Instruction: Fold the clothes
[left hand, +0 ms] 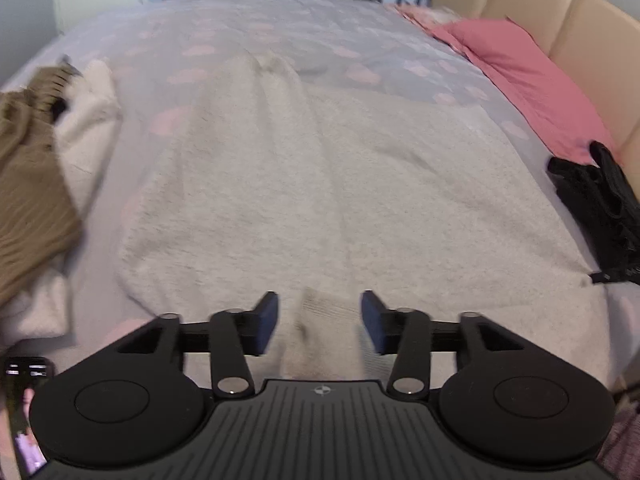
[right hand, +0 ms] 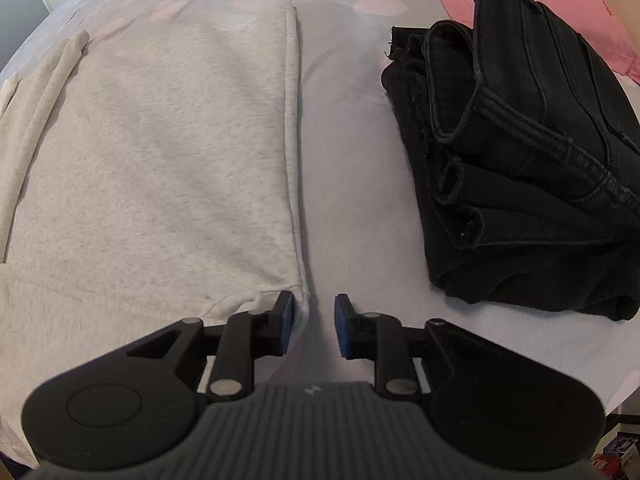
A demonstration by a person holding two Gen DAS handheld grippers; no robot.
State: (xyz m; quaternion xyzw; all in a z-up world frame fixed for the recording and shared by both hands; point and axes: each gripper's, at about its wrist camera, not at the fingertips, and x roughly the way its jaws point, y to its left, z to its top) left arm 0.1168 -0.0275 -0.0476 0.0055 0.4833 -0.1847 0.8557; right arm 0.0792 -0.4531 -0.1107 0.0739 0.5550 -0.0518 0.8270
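A light grey sweatshirt (left hand: 320,168) lies spread flat on the bed, its near ribbed edge bunched up between the fingers of my left gripper (left hand: 320,322). That gripper stands open, and its pads are clear of the fabric on both sides. In the right wrist view the same grey sweatshirt (right hand: 160,140) fills the left half, with its straight side edge running toward the camera. My right gripper (right hand: 315,322) is open at the garment's near right corner. Its left fingertip (right hand: 286,316) sits at the hem, and the other is over bare sheet.
A folded black garment (right hand: 520,160) is stacked right of the sweatshirt, also black garment (left hand: 600,208). A brown knit (left hand: 32,184) and a cream cloth (left hand: 92,112) lie at left. Pink pillow (left hand: 520,76) and beige headboard (left hand: 580,40) are at far right. A phone (left hand: 24,400) is at bottom left.
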